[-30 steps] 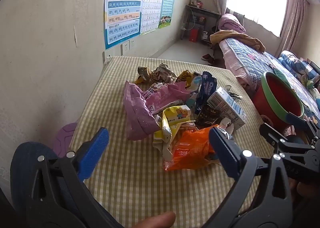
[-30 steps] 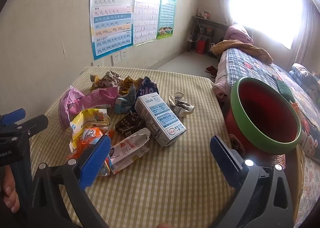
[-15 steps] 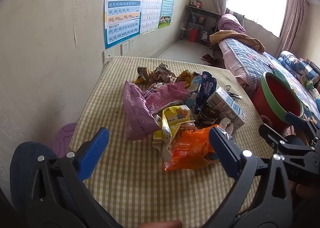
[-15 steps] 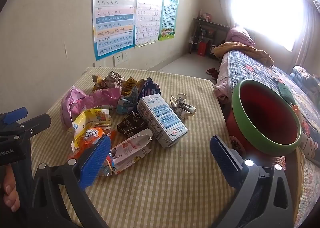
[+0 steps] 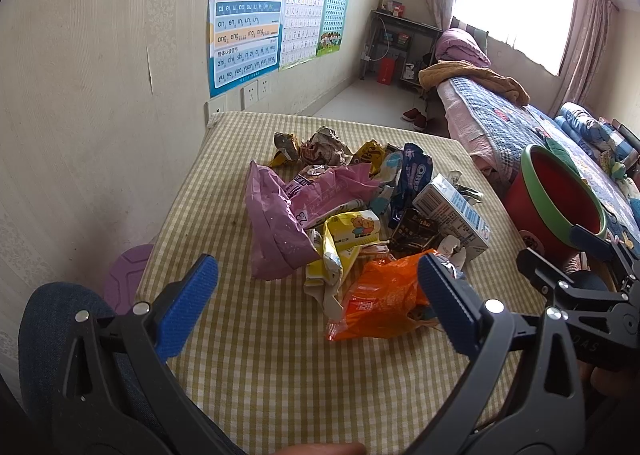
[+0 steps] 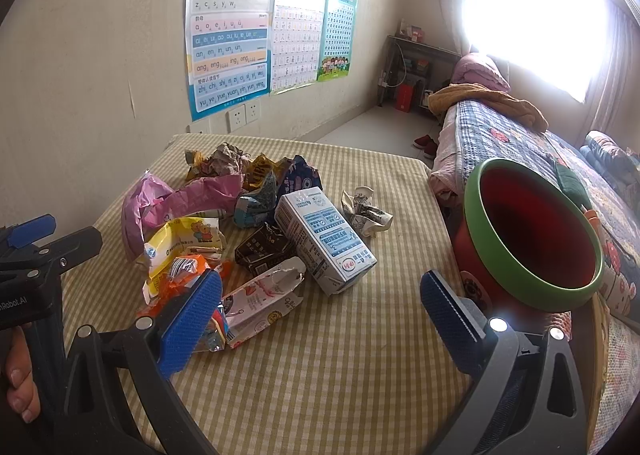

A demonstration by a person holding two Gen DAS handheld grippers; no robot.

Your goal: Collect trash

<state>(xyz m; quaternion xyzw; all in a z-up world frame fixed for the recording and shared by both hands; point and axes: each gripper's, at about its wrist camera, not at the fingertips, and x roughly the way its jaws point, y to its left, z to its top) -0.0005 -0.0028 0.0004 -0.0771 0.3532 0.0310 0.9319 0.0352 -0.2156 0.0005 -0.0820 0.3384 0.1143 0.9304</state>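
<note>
Both the left hand-held gripper (image 5: 318,297) and the right hand-held gripper (image 6: 320,313) hang wide open and empty over the desk (image 6: 340,375). The trash pile (image 5: 344,215) lies heaped beside the red bin (image 6: 532,239). The wrappers overlap, so a pinch on the orange bag (image 5: 380,297) could drag its neighbours, or the crinkly film could slip free on the way to the bin.

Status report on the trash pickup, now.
Left gripper and right gripper open, empty. Wrappers and milk carton piled on table; red bin empty beside it. Nothing blocking.
</note>
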